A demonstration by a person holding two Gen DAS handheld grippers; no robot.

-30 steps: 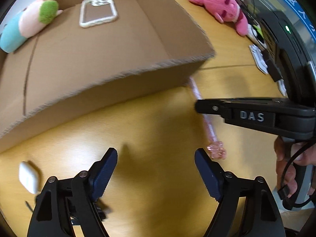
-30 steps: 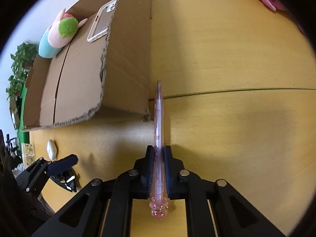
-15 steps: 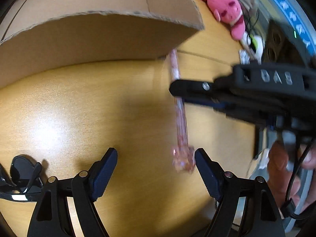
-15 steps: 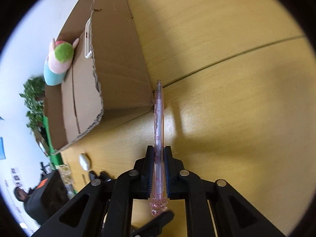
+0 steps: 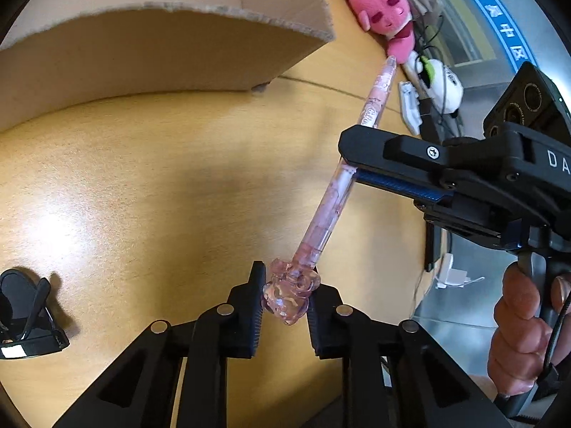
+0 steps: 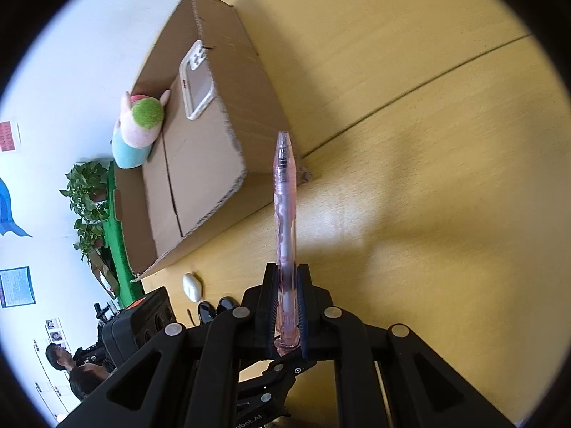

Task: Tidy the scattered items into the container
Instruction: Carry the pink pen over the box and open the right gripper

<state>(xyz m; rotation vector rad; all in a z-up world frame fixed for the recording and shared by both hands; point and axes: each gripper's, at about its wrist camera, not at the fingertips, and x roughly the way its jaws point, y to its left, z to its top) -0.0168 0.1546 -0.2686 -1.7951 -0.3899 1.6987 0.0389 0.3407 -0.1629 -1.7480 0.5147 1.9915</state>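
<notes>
A clear pink pen (image 5: 339,185) with a rose-shaped cap is up off the wooden table. My right gripper (image 6: 288,303) is shut on its barrel, tip pointing away toward the cardboard box (image 6: 200,178). In the left wrist view the right gripper (image 5: 351,174) comes in from the right, held by a hand (image 5: 524,321). My left gripper (image 5: 285,303) has its jaws closing on the pen's rose cap, and both pads touch it. The box (image 5: 160,53) lies beyond, holding a white phone case (image 6: 196,82) and a pastel plush toy (image 6: 137,128).
Black sunglasses (image 5: 25,306) lie at the left table edge, with a white earbud case (image 6: 192,287) near them. A pink plush (image 5: 382,7), a white plush (image 5: 442,85) and cables crowd the far right. A person sits beyond the table's end.
The right gripper has raised the pen off the table and tilted it. The left gripper's wide jaws have come in around the pen's rose cap.
</notes>
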